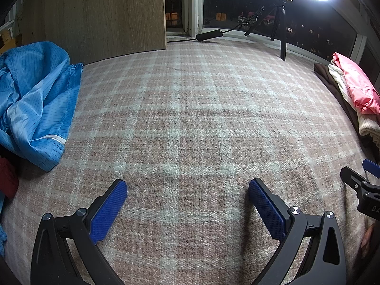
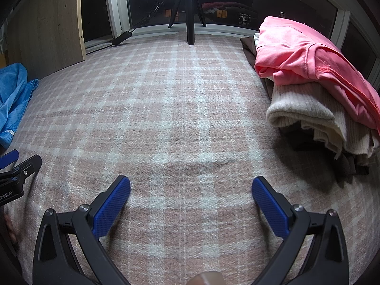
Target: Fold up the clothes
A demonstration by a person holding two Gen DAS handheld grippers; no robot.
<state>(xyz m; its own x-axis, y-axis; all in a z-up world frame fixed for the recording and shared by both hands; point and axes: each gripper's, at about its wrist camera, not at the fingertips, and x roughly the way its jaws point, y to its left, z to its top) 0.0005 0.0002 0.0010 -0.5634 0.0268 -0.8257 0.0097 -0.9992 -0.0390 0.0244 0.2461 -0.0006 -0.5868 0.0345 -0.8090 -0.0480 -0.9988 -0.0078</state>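
Your left hand-held gripper (image 1: 187, 187) and right hand-held gripper (image 2: 191, 185) both hang over the bare middle of the plaid blanket (image 1: 190, 109), jaws spread wide with nothing between them, probably to keep that patch free as a folding area. The crumpled blue garment (image 1: 35, 99) lies at the blanket's left edge, likely next; the folded stack (image 2: 315, 80) sits at its right edge, out of the way.

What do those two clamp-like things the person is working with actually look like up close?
Each tool is the same: the left tool and right tool have two curved black plastic arms with silver pivot bolts. Each arm ends in a flat blue pad with a fine dotted texture. White lettering marks the left tool's black body, seen from the right tool's camera. No sleeves show.
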